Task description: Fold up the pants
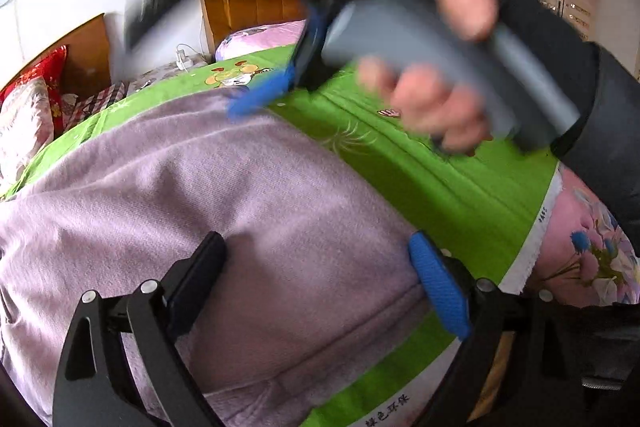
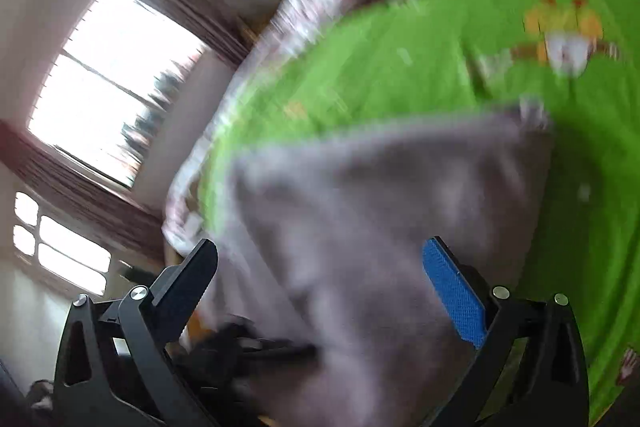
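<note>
The lilac pants [image 1: 224, 195] are lying spread across a bright green sheet [image 1: 440, 187] on the bed, filling the lower left of the left wrist view, their soft knit surface smooth with a few shallow creases. In the right wrist view the same pants [image 2: 380, 227] are showing as a blurred grey-lilac slab on the green sheet [image 2: 400, 59], one far corner slightly rumpled.

The left hand-held gripper [image 1: 320, 287] is hovering low over the near edge of the pants with its fingers standing wide apart, nothing between them; whether the tips are touching the cloth cannot be told. The right hand-held gripper [image 2: 320, 291] is likewise spread wide over the cloth, gripping nothing. From the left wrist view, that right hand-held gripper [image 1: 256, 99] is appearing blurred over the far edge of the pants, with a person's hand [image 1: 432, 107] wrapping its grey handle.

A floral quilt [image 1: 592, 247] is lying under the sheet's edge. A red cushion [image 1: 48, 75] is sitting at the headboard, and a bright window [image 2: 112, 83] is showing beyond the bed.
</note>
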A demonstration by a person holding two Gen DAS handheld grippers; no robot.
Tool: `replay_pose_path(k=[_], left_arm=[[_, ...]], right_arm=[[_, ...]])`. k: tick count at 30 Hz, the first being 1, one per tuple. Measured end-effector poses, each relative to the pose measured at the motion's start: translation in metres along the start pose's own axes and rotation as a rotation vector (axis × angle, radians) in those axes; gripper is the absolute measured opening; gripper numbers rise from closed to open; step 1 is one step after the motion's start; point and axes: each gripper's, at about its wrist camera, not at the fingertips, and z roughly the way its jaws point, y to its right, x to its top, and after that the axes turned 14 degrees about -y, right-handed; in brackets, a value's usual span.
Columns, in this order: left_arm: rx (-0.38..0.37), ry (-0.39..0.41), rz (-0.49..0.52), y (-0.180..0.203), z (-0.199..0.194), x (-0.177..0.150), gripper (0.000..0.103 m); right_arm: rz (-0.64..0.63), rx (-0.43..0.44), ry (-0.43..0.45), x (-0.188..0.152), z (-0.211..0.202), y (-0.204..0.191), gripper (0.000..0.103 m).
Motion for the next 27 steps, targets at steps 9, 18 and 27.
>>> replay_pose_path(k=[9, 18, 27], left_arm=[[-0.024, 0.046, -0.038, -0.006, -0.037, -0.01, 0.088], [0.003, 0.034, -0.368, -0.129, -0.059, -0.053, 0.088], [0.08, -0.018, -0.346, -0.117, -0.045, -0.052, 0.091]], right_arm=[[0.062, 0.014, 0.193, 0.042, -0.024, 0.01, 0.099], [-0.154, 0.066, -0.102, 0.05, 0.065, -0.083, 0.099], [-0.035, -0.068, 0.091, 0.083, 0.053, -0.078, 0.099]])
